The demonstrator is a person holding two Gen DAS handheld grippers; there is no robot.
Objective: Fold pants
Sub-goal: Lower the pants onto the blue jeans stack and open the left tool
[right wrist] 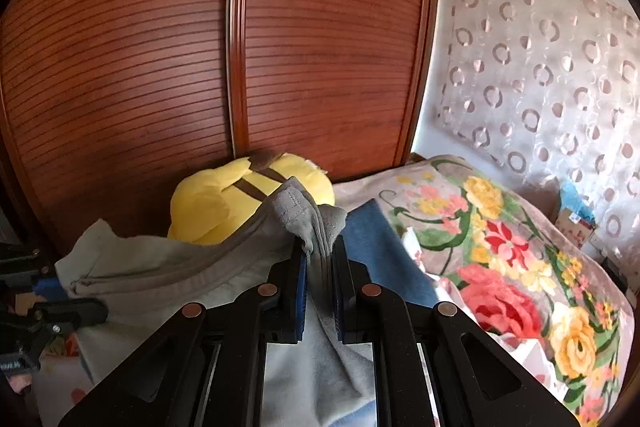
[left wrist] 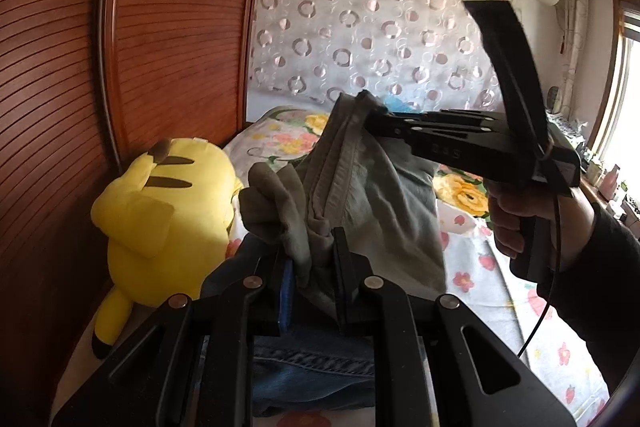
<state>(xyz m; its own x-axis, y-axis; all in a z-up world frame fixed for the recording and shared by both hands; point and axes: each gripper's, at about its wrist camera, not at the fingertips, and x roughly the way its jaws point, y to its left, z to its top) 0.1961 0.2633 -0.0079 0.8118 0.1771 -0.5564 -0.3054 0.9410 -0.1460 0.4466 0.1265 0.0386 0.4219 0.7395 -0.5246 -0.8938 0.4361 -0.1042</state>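
Note:
Grey pants [left wrist: 368,195] hang in the air between both grippers over the bed. My left gripper [left wrist: 310,247], at the bottom of the left wrist view, is shut on a bunched olive-grey edge of them. A hand holds my right gripper [left wrist: 370,115] higher and to the right, pinching another edge of the cloth. In the right wrist view the right gripper [right wrist: 319,245] is shut on a stitched hem of the pants [right wrist: 160,267]. The cloth stretches left from there to the left gripper [right wrist: 80,297] at the frame's edge.
A yellow plush toy [left wrist: 160,211] lies against the brown slatted wardrobe [left wrist: 168,39]. Folded blue jeans [left wrist: 312,367] lie on the bed under the left gripper. A floral blanket [right wrist: 512,267] covers the bed, with blue cloth [right wrist: 376,251] beside it. A patterned curtain [left wrist: 380,39] hangs behind.

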